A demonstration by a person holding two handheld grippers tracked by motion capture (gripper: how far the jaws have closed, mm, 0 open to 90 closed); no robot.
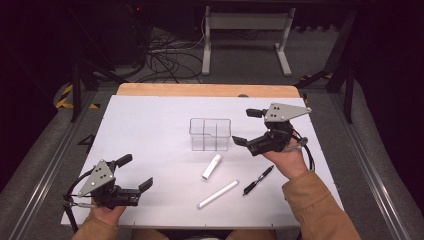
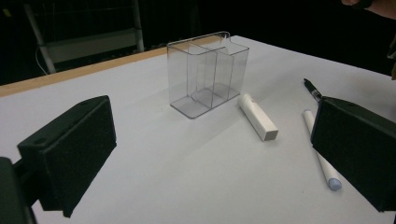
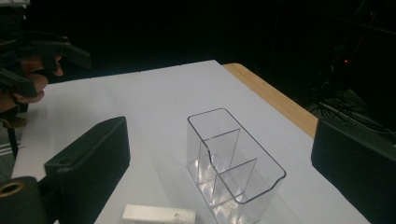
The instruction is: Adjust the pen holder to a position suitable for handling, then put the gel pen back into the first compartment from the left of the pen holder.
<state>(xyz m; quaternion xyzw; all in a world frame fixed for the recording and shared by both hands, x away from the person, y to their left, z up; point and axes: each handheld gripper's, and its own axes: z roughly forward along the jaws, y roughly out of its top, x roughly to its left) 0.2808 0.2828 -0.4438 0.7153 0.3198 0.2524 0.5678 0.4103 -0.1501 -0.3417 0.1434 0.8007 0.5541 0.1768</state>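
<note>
Counter (image 1: 150, 125): a white sheet covers it, with a wooden edge at the far side. All the things lie on the white part.

Clear organizer (image 1: 210, 134): it stands upright near the middle of the counter, a little to the far side. It has transparent walls and inner dividers that make several compartments. In the right gripper view (image 3: 233, 158) I see nothing inside the compartments.

Right gripper (image 1: 248, 127): it is held above the counter just right of the organizer and points toward it. Its jaws stand wide apart and nothing is between them.

Left gripper (image 1: 136, 173): it is at the near left of the counter, well apart from the organizer. Its jaws are apart too and hold nothing.

Long white marker (image 1: 218, 194): it lies flat at the near side, in front of the organizer, turned diagonally.

Black pen (image 1: 258, 180): it lies flat to the right of the long marker, near the right hand.

Short white marker (image 1: 211, 166): it lies flat just near the organizer, between it and the long marker.
</note>
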